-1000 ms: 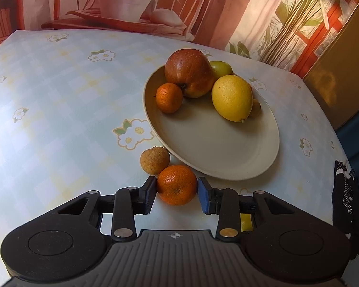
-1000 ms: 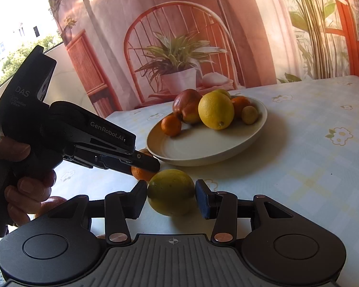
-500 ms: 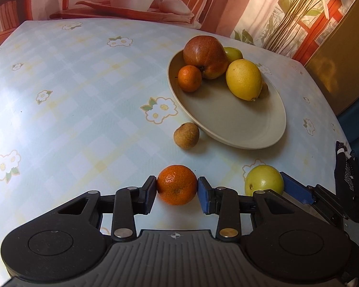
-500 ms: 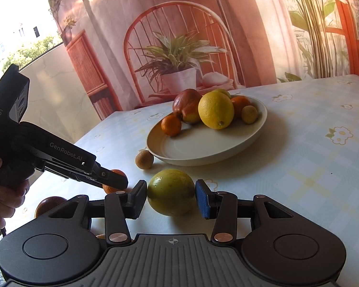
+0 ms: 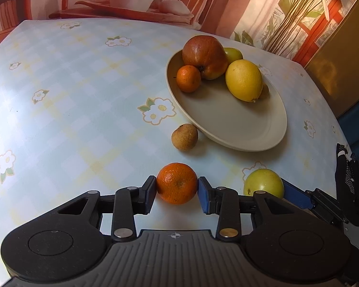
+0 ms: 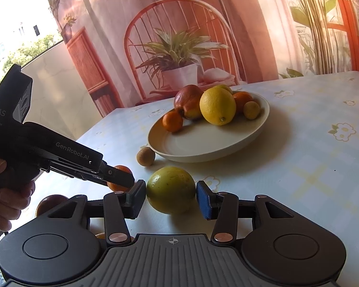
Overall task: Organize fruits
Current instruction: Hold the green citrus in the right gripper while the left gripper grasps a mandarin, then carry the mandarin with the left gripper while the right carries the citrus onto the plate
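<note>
My left gripper (image 5: 177, 191) is shut on an orange tangerine (image 5: 177, 183), held low over the flowered tablecloth in front of the beige plate (image 5: 251, 134). In the right wrist view the same gripper (image 6: 122, 179) comes in from the left, held by a hand. My right gripper (image 6: 171, 192) is shut on a round yellow-green fruit (image 6: 171, 189) that rests on the cloth, both pads against its sides. The plate (image 6: 203, 143) holds a red apple (image 5: 204, 56), a lemon (image 5: 244, 80), a small tangerine (image 5: 188, 78) and other small fruits.
A small brown fruit (image 5: 184, 136) lies on the cloth against the plate's near rim. A dark reddish fruit (image 6: 51, 202) sits at the table's near left, partly hidden by my right gripper. A curtain printed with a chair and plant hangs behind the table.
The left gripper has carried the tangerine back from the plate's rim and the brown fruit, ending beside the yellow-green fruit. The right gripper and its fruit have stayed put.
</note>
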The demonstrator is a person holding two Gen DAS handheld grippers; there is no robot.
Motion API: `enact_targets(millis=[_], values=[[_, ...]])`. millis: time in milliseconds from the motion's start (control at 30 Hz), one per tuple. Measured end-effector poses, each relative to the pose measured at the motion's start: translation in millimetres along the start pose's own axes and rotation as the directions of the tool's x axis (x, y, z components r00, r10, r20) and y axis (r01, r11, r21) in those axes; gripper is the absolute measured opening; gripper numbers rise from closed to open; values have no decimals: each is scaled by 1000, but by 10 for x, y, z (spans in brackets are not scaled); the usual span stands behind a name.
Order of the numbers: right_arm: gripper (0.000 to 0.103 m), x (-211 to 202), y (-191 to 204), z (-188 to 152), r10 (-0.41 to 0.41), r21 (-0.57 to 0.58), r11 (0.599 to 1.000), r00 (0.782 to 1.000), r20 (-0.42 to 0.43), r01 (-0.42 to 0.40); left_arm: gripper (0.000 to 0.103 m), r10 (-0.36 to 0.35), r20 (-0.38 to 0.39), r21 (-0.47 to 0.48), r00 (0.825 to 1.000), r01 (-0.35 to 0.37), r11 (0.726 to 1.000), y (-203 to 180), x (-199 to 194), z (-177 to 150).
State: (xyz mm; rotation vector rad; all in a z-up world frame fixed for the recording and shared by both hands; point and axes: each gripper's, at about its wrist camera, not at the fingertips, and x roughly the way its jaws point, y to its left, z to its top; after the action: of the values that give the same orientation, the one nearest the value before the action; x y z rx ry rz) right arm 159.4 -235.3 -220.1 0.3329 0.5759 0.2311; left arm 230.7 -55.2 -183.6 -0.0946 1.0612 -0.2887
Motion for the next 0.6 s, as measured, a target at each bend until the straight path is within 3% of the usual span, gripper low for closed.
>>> enact_targets(millis=[267,600], values=[[42,-18,7,13,2,-3,1000,1000,-6,-2,39,-30,56,49,998,28,998,-104,-156,32],[42,-159,-125,163,-65,33,997,997,35,64,39,-88,125,109,988,75,991,-348,-282,265]])
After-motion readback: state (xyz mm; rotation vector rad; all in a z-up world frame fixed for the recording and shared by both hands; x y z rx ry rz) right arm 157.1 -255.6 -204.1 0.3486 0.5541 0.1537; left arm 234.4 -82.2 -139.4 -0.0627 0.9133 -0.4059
